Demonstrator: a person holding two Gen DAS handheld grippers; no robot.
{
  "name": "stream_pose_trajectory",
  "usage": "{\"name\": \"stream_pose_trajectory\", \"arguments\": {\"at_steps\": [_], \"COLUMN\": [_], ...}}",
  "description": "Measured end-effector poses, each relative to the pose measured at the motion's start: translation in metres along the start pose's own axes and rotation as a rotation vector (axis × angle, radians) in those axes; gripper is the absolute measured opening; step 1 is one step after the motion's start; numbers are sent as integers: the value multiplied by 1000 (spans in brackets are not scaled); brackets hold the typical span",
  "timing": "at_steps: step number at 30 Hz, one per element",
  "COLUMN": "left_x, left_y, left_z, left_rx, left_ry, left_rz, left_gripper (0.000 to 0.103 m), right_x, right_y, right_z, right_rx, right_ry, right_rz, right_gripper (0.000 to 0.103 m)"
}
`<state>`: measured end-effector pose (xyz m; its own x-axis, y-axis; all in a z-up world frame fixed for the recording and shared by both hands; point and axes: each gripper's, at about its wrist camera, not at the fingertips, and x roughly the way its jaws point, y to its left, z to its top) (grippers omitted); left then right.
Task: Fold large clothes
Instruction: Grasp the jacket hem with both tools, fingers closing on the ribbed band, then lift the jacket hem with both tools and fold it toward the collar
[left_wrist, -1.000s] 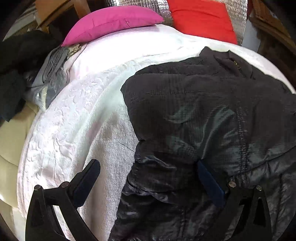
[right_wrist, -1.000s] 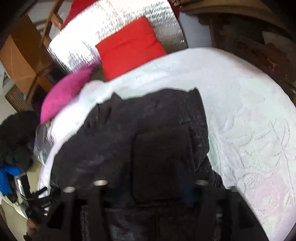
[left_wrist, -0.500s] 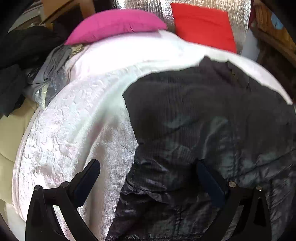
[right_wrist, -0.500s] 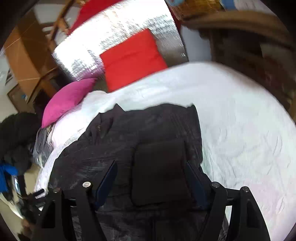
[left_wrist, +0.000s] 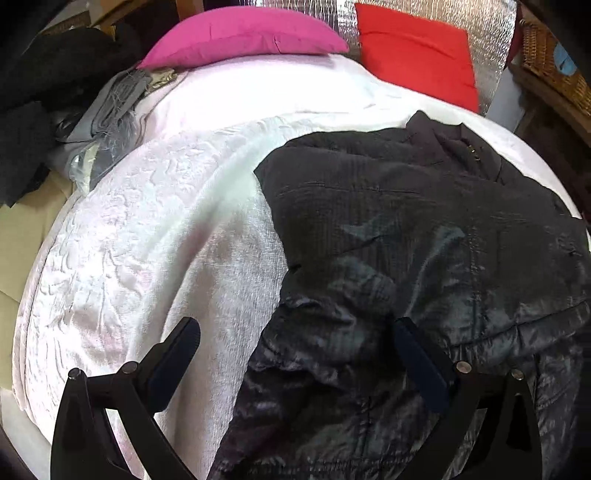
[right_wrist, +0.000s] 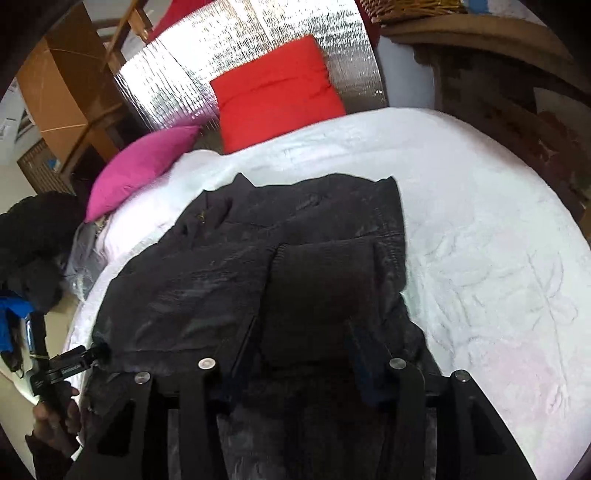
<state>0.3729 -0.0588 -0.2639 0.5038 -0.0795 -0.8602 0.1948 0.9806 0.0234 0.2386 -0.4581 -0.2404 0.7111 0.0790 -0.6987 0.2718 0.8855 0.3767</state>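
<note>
A large black jacket (right_wrist: 236, 273) is spread over the near half of a bed covered with a white embossed bedspread (right_wrist: 480, 229). Its collar end, with a small metal zip pull, is turned toward the pillows, and its shiny quilted body runs down to the near edge of the bed. A darker ribbed cuff (right_wrist: 317, 288), the end of a sleeve, is laid flat on top of the jacket's right side.

In the right wrist view the right claw (right_wrist: 301, 350) is held low over that cuff. Its jaws have just been closing, and the cuff is seen between them; whether the pads are pressing the cloth cannot be told from the picture.

In the left wrist view the left claw (left_wrist: 295, 354) is held wide apart over the jacket's left edge (left_wrist: 280, 302). One finger (left_wrist: 173, 354) is seen over bare bedspread and the other over the shiny fabric, with nothing gripped. The same tool is seen from the right wrist camera at the bed's left side, held by a person's hand (right_wrist: 55, 417).

At the head of the bed a pink pillow (left_wrist: 240, 33) and a red pillow (left_wrist: 417, 55) are propped, the red one against a silver foil-like panel (right_wrist: 240, 70). A heap of grey cloth (left_wrist: 110, 110) and dark clothing (left_wrist: 44, 81) is piled beside the bed on the left. Wooden furniture is seen behind, and a wicker basket (left_wrist: 554, 62) at the far right.
</note>
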Motion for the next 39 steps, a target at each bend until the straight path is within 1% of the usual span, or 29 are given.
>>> {"name": "stream_pose_trajectory", "arguments": {"at_steps": [4, 6, 7, 10, 12, 15, 17, 18, 20, 23, 27, 29, 32, 33, 36, 39], "left_x": [-17, -27, -29, -38, -44, -55, -64, -67, -74, -85, -99, -104, -109, -111, -110, -105], "left_y": [4, 5, 7, 15, 19, 23, 24, 25, 29, 38, 51, 56, 61, 62, 64, 64], "left_z": [-19, -29, -29, -37, -48, -70, -89, -97, -118, -146, -176, -189, -210, -217, -241, -263], "left_rx": [8, 12, 13, 4, -3, -9, -6, -3, 5, -1, -44, -65, -89, -92, -105, -130], "left_ry": [-21, -34, -41, -60, -65, -63, -71, -74, -78, -79, -76, -65, -24, -11, 53, 139], "left_rz": [-10, -17, -18, -19, -28, -47, -50, -50, -47, -40, -49, -71, -121, -132, -173, -260], "left_gripper": [103, 103, 103, 103, 103, 103, 103, 103, 103, 103, 103, 103, 103, 103, 103, 103], "right_x": [-24, -37, -39, -55, -63, -67, -73, -76, -83, -92, -102, -109, -118, -121, -131, -132], "right_y": [-12, -21, -23, -33, -36, -34, -32, -32, -35, -41, -43, -42, -40, -39, -42, -51], "right_z": [-19, -32, -37, -59, -76, -97, -112, -117, -128, -139, -146, -152, -162, -167, -183, -200], "right_rx": [30, 42, 44, 51, 39, 19, 0, -3, 12, 38, 62, 64, 51, 41, 24, 28], "right_ry": [-16, -16, -16, -11, -1, 26, 43, 45, 51, 49, 47, 47, 73, 83, 120, 178], "right_rz": [21, 32, 30, 36, 50, 66, 59, 55, 73, 83, 103, 109, 104, 104, 92, 73], "right_gripper": [53, 55, 55, 55, 55, 55, 55, 55, 55, 58, 58, 59, 69, 69, 70, 70]}}
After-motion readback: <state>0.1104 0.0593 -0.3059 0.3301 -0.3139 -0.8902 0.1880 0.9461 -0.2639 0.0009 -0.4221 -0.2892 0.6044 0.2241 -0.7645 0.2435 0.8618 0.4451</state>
